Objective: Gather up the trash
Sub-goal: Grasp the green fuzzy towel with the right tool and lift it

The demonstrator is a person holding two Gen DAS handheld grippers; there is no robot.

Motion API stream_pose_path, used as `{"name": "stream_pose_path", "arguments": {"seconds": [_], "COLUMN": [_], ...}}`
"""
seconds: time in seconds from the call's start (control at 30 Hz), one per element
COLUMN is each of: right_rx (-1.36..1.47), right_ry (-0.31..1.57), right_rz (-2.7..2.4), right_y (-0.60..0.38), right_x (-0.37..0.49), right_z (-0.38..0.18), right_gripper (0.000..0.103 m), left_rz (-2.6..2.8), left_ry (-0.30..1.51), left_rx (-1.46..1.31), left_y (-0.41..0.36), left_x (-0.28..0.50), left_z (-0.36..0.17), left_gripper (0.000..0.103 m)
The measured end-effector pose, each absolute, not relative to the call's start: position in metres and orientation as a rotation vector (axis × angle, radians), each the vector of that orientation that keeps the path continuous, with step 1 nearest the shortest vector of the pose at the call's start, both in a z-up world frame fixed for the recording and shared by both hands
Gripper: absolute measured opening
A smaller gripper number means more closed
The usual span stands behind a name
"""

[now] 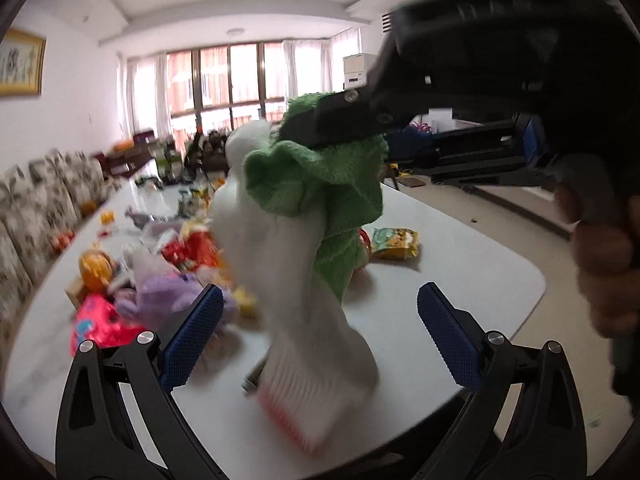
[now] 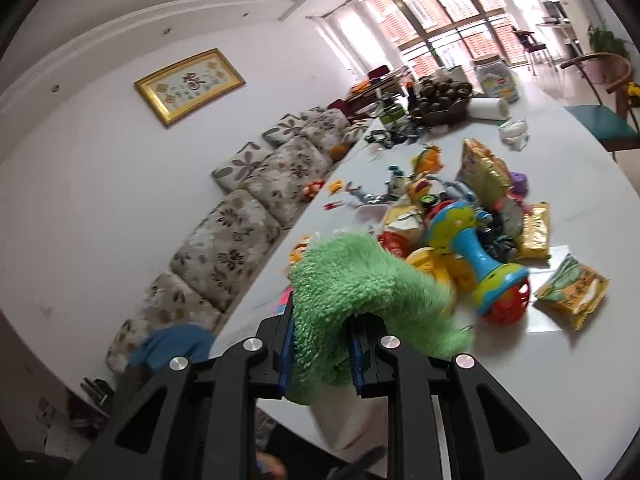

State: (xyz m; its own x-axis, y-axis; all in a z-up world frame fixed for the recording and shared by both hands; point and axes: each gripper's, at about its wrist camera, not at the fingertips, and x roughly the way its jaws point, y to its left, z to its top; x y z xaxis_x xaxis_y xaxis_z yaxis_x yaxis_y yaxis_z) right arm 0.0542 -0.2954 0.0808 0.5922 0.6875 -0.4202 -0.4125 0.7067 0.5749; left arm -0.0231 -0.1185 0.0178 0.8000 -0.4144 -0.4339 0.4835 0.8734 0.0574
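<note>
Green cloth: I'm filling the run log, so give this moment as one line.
right gripper: shut on green cloth | white sock: hanging with cloth | left gripper: open, holding nothing | table: cluttered

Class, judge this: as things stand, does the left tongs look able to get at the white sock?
Probably yes: the left tongs stand open and the white sock, dangling with the green cloth from the right tongs, hangs between their fingers.

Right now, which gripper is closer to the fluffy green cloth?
Right. The right gripper is clamped on the fluffy green cloth, lifting it off the white table. The left gripper stands open below it, its pads apart from the cloth.
</note>
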Motion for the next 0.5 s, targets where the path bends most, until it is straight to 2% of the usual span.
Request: {"name": "stream_pose_path", "arguments": {"seconds": [0.3,0.5], "right_rx": [0.293,0.262], "right_ry": [0.507,0.554], "right_rz": [0.697,0.728], "right_y": [-0.301,-0.302], "right_x": [-0.013,-0.070], "right_z": [0.150,0.131], "right_gripper": [0.022,0.022], "left_rz": [-0.488,-0.355], "left_ry": [0.472,0.534], "left_rx": [0.051,-0.007], "left_y": [-0.032,0.001], "left_x": [-0.072,-0.019], "left_z": [0.012,0.016], "left_gripper": [0.095,0.095]}}
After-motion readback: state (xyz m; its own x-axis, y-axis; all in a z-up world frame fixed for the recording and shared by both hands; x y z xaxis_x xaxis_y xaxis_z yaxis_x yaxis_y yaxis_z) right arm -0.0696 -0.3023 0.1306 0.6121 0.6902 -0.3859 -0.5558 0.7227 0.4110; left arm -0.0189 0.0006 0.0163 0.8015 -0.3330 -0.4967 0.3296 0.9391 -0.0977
